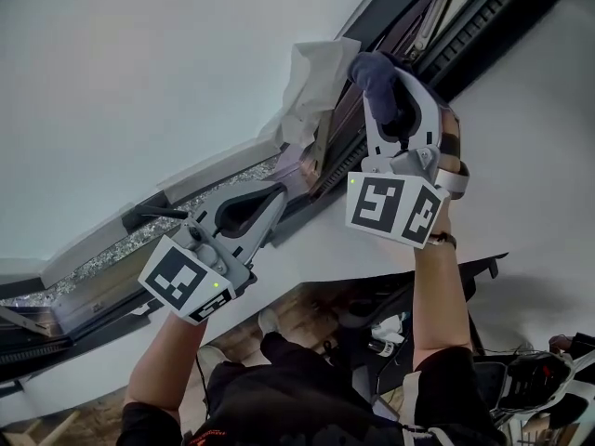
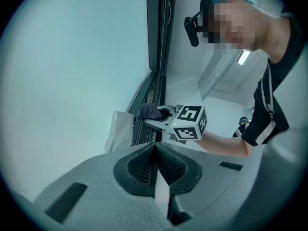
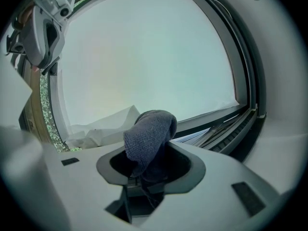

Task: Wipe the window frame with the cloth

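My right gripper [image 1: 395, 96] is raised at the dark window frame [image 1: 446, 35], and its fingers are clamped on the cloth [image 1: 370, 71], a dark blue bunch that bulges out past the tips. In the right gripper view the cloth [image 3: 150, 134] rises from between the fingers and folds over to the right, with the frame's rails [image 3: 245, 105] curving down just behind it. From the left gripper view the cloth [image 2: 150, 112] sits right at the frame's track [image 2: 156, 42], though I cannot tell whether it is pressing on it. A crumpled white sheet [image 1: 311, 77] hangs at the frame's edge just beside the cloth, on the glass [image 1: 139, 82] side. My left gripper [image 1: 265, 198] is lower along the same frame, well apart from the right one. Its fingers are closed together with nothing between them, which its own view shows plainly at the meeting ribbed pads [image 2: 144, 165]. Both of my forearms reach up from below, and the pale wall runs under the frame.
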The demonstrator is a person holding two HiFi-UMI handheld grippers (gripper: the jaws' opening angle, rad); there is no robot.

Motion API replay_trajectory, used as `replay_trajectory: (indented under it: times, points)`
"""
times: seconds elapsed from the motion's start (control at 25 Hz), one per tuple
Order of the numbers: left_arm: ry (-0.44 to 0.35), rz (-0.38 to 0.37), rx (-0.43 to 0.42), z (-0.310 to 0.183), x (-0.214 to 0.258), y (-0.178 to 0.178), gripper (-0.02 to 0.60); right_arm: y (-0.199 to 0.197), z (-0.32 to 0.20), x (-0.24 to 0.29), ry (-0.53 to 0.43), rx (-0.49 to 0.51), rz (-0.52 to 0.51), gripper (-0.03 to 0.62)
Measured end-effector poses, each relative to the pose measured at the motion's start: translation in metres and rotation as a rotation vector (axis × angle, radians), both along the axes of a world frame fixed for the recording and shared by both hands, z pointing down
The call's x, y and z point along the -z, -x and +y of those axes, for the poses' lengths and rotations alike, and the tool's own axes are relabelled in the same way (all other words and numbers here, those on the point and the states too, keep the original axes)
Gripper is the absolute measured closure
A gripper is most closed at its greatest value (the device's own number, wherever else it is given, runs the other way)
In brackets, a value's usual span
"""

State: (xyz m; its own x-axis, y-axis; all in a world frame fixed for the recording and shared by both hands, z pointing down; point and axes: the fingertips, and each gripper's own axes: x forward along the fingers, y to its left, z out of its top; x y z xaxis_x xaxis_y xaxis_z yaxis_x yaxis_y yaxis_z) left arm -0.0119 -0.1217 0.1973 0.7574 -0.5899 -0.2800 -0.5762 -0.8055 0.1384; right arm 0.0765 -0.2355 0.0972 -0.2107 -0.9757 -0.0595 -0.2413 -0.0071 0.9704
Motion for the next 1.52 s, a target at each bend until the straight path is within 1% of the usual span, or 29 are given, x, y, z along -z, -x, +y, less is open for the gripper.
replay_trajectory:
  times: [0.32,0.64,0.92,1.52]
  points:
    - [0.023,0.001,-0.001,0.006,-0.014,0.002,0.561,-0.001,0.003,-0.031,0.053,-0.016,0.002,0.439]
    - [0.064,0.004,-0.001,0.01,-0.035,0.001,0.561,-0.003,0.001,-0.083,0.142,-0.031,0.014,0.441]
    - [0.104,0.004,0.002,0.012,-0.055,0.003,0.561,-0.003,-0.001,-0.119,0.193,-0.04,0.034,0.441]
    - [0.172,-0.019,-0.004,0.017,-0.089,-0.004,0.561,-0.004,0.001,-0.17,0.246,-0.045,0.061,0.441]
